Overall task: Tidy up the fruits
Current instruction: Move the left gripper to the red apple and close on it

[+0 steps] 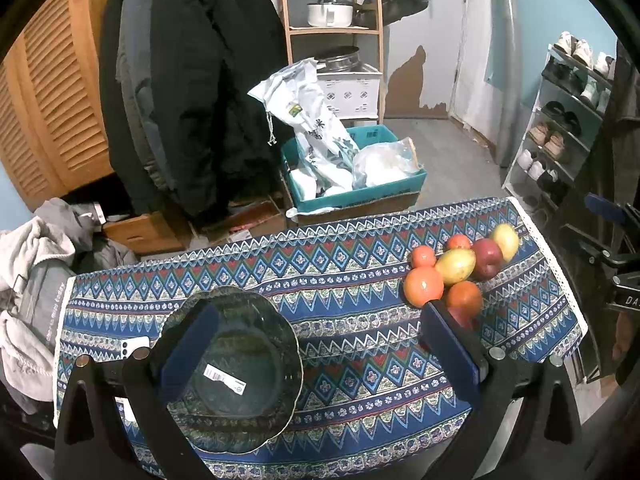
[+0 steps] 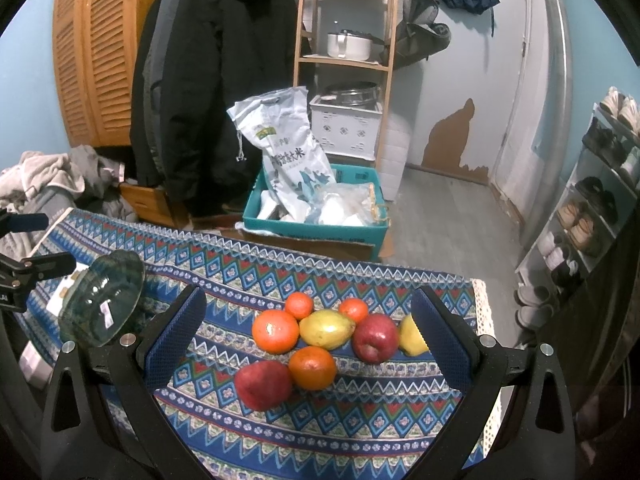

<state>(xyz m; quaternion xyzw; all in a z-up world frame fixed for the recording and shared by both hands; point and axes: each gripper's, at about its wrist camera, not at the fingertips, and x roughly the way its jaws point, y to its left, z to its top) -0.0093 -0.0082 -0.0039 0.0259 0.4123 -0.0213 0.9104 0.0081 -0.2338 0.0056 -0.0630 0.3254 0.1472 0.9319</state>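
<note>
A heap of fruit lies on the patterned tablecloth: oranges, small tangerines, a yellow-green mango, two red apples and a yellow fruit. My right gripper hangs open over the heap, one finger on each side, touching nothing. In the left wrist view the fruit sits at the far right. My left gripper is open wide. A clear glass plate is tilted across its left finger; whether it rests on that finger is unclear. The plate also shows at the left of the right wrist view.
A white phone lies beside the plate near the cloth's left edge. Beyond the table's far edge a teal crate with bags stands on the floor. A shoe rack lines the right side, and clothes pile up at the left.
</note>
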